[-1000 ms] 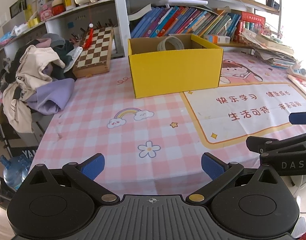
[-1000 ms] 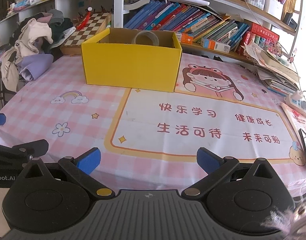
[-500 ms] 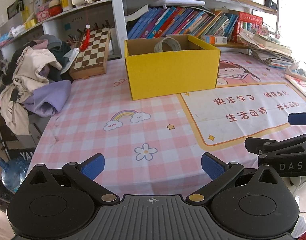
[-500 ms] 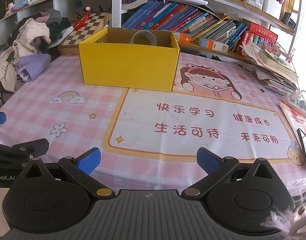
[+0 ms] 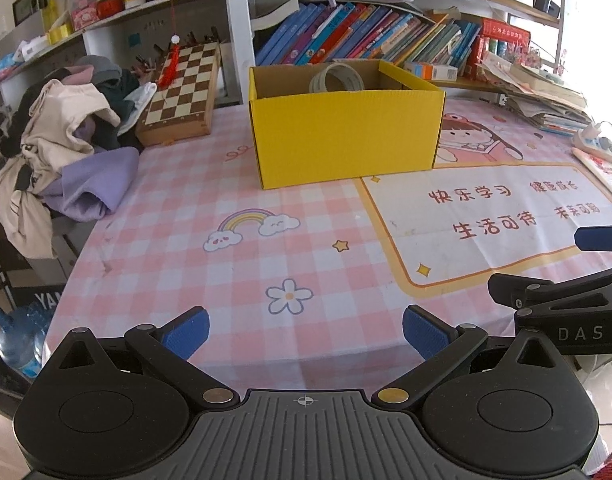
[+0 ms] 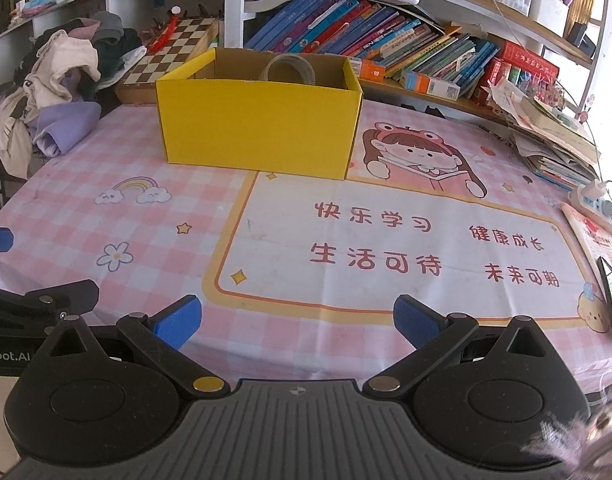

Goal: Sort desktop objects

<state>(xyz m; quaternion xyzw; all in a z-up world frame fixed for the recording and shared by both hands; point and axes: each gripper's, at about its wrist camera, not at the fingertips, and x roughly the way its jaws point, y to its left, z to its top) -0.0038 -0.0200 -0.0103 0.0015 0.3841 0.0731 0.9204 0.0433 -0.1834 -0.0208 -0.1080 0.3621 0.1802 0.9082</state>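
Observation:
A yellow cardboard box (image 5: 346,136) stands at the back of the pink checked tablecloth (image 5: 209,248); it also shows in the right wrist view (image 6: 257,128). A roll of clear tape (image 5: 337,78) stands on edge inside it, also seen from the right (image 6: 289,69). My left gripper (image 5: 305,330) is open and empty, low over the table's near edge. My right gripper (image 6: 297,320) is open and empty, beside the left one. The right gripper's side shows in the left wrist view (image 5: 562,296).
A chessboard (image 5: 181,92) and a heap of clothes (image 5: 65,148) lie at the back left. Books (image 6: 386,48) fill the shelf behind the box. Stacked papers (image 6: 554,144) and a power strip (image 6: 594,200) sit at the right edge. A water bottle (image 5: 17,340) stands on the floor, left.
Both grippers have drawn back and lowered slightly, so the box sits a little farther away. Both stay open and empty.

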